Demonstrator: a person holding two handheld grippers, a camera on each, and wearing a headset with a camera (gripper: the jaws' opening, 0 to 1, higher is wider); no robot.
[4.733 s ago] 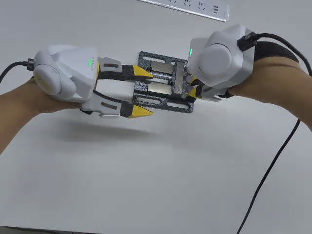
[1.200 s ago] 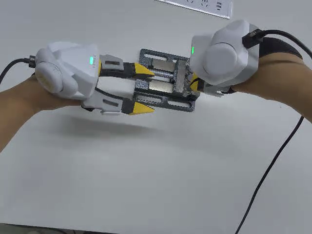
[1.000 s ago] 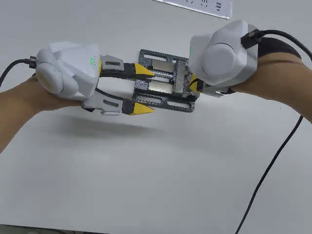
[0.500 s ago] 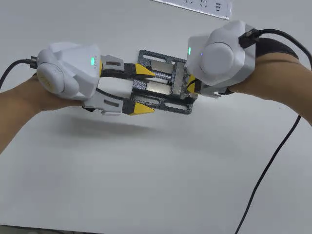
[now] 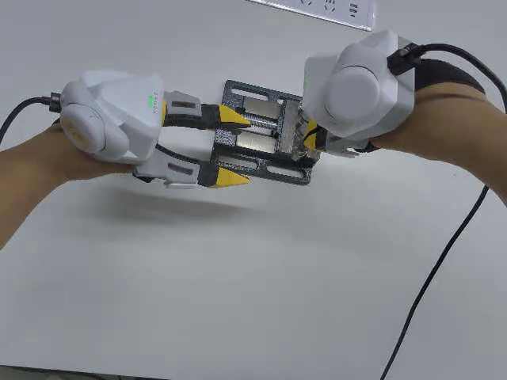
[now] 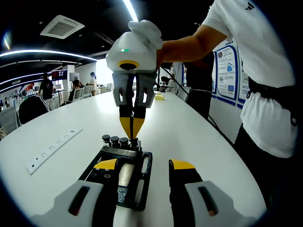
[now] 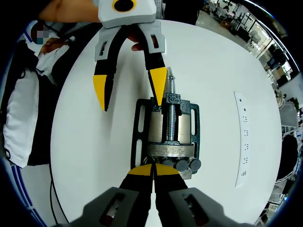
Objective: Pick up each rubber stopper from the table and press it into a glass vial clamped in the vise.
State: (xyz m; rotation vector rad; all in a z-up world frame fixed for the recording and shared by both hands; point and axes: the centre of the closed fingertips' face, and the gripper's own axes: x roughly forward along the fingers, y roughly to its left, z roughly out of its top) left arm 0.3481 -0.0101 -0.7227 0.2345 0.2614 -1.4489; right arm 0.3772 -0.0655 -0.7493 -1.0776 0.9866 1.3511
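Over the vise (image 7: 163, 130), right gripper (image 7: 152, 171) fingers closed, tips on the end stopper (image 6: 135, 142), likely seating it. Left gripper (image 6: 144, 164) fingers wide apart, empty.

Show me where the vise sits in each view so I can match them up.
Head view: vise at upper centre.
Left gripper view: vise at bottom, just left of centre, vials at its far end.
Right gripper view: vise at centre, vials at its near end.
Shared landmark: power strip on the table.
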